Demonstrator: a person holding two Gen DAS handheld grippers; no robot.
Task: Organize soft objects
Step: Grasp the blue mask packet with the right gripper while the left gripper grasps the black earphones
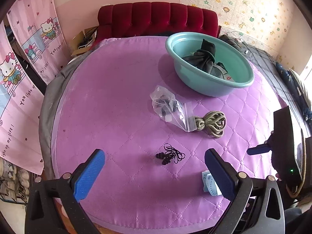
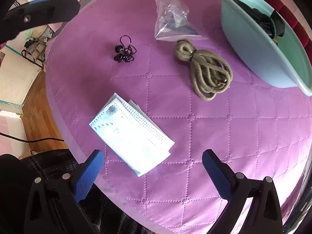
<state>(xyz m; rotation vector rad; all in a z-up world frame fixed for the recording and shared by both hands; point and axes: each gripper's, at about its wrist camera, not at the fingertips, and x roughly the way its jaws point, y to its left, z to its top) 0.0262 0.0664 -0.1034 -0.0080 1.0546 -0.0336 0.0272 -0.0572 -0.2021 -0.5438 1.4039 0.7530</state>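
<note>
A teal basin (image 1: 224, 85) (image 2: 253, 44) stands on the purple quilted mat and holds a dark cloth bundle (image 1: 206, 58) (image 2: 263, 23). In front of it lie a clear zip bag (image 1: 169, 107) (image 2: 171, 17), a coiled khaki rope (image 1: 212, 123) (image 2: 206, 70), black corded earplugs (image 1: 170, 156) (image 2: 124, 52) and folded blue face masks (image 2: 130, 134) (image 1: 209, 184). My left gripper (image 1: 154, 173) is open above the earplugs. My right gripper (image 2: 153, 173) is open just before the masks, empty.
The purple quilted mat (image 1: 117, 101) (image 2: 234, 146) covers a round surface. A red padded headboard (image 1: 156, 19) stands behind it. Pink cartoon curtains (image 1: 23, 68) hang at the left. Wooden floor (image 2: 37, 117) lies below the mat's left edge.
</note>
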